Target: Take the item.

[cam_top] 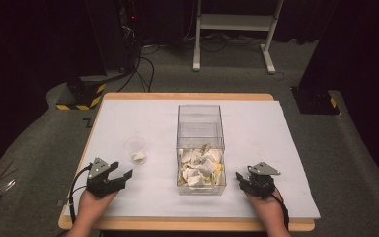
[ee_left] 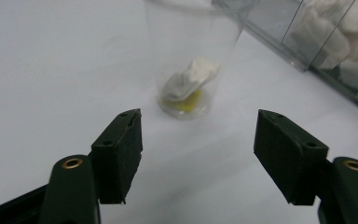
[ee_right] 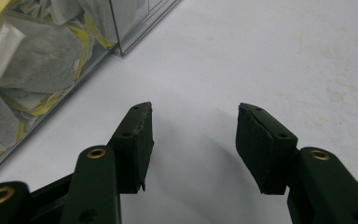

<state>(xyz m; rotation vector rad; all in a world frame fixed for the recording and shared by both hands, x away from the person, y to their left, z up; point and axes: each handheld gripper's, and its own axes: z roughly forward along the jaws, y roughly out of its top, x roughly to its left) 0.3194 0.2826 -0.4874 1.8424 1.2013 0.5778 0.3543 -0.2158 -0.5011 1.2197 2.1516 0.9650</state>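
Standing upright, cup (cam_top: 135, 149) holds a tilted tea bag (ee_left: 189, 80).

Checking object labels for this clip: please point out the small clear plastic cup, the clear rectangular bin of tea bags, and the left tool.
Small clear plastic cup (cam_top: 134, 147), high view, its side wall.
Clear rectangular bin of tea bags (cam_top: 200, 114), high view, bare upper wall.
Left tool (cam_top: 121, 169), high view, midway between fingertips.

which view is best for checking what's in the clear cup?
The left gripper view: the clear cup stands close ahead of the open left gripper, a white and yellow packet visible inside. The high view shows the cup small, contents a pale speck. The right gripper view faces the clear box instead.
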